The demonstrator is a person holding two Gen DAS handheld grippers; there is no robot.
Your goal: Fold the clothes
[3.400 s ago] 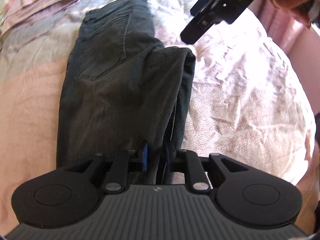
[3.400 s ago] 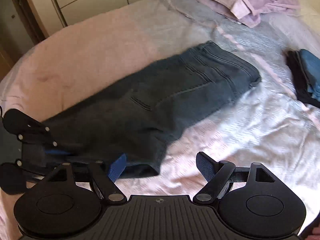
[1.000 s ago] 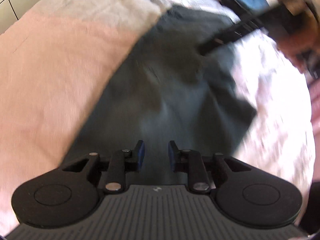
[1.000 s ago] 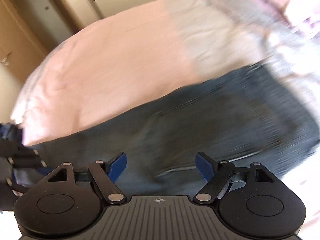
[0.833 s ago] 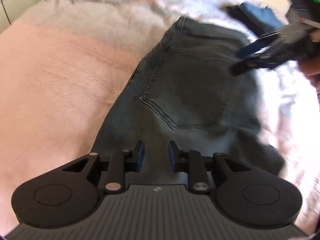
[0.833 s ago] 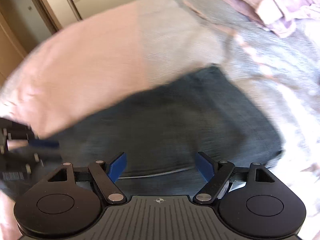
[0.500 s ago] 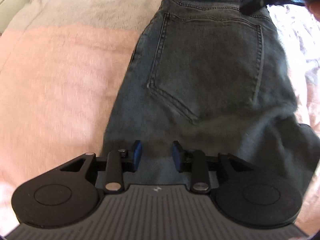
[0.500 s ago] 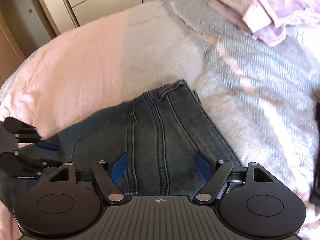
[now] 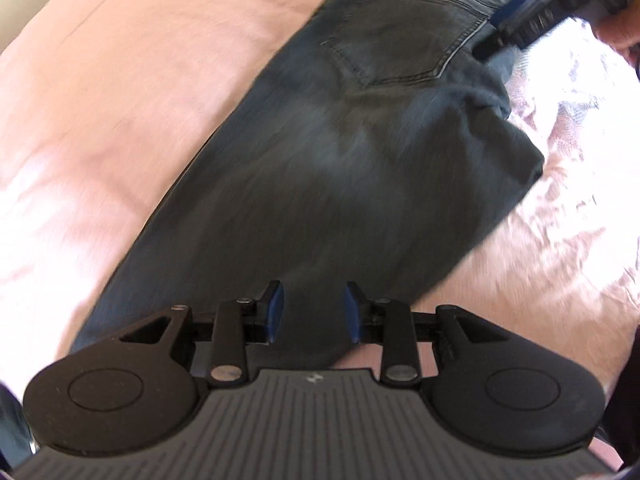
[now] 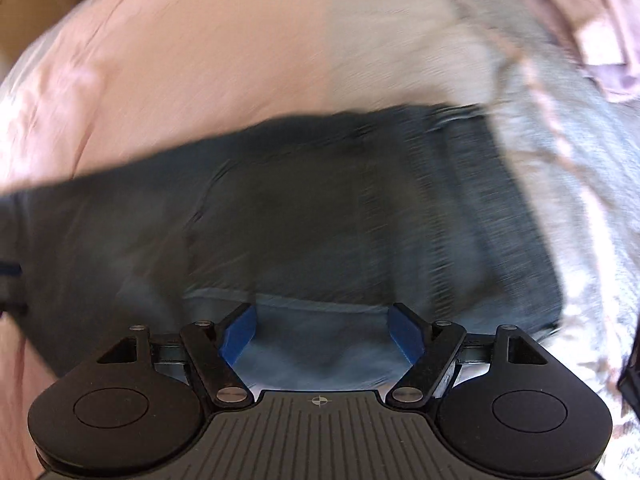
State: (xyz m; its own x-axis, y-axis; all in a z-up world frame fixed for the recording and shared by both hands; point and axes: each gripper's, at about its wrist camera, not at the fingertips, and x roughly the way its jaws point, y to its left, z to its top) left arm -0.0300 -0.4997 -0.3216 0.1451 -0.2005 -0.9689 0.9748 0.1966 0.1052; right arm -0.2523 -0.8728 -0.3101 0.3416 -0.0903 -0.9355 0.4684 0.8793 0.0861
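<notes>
A pair of dark grey jeans [image 9: 340, 152] lies folded on the pink bedspread, waistband at the far end, back pocket up. My left gripper [image 9: 313, 308] is open and empty, just above the jeans' near folded end. My right gripper [image 10: 322, 334] is open and empty, over the jeans [image 10: 320, 216] near the hip side, above a lighter blue patch of denim. The right gripper also shows in the left wrist view [image 9: 532, 12], over the waistband's right edge. Both views are motion-blurred.
The pink bedspread [image 9: 120, 100] spreads to the left; its crumpled paler part [image 9: 560, 200] lies to the right. A heap of lilac clothes [image 10: 592, 20] sits at the far right of the bed. A wooden door or wardrobe [image 10: 24, 8] stands behind the bed.
Both grippers swung over the jeans. The left gripper pulled back toward the folded leg end and opened a little wider. The right gripper shifted from the waistband end toward the hip side.
</notes>
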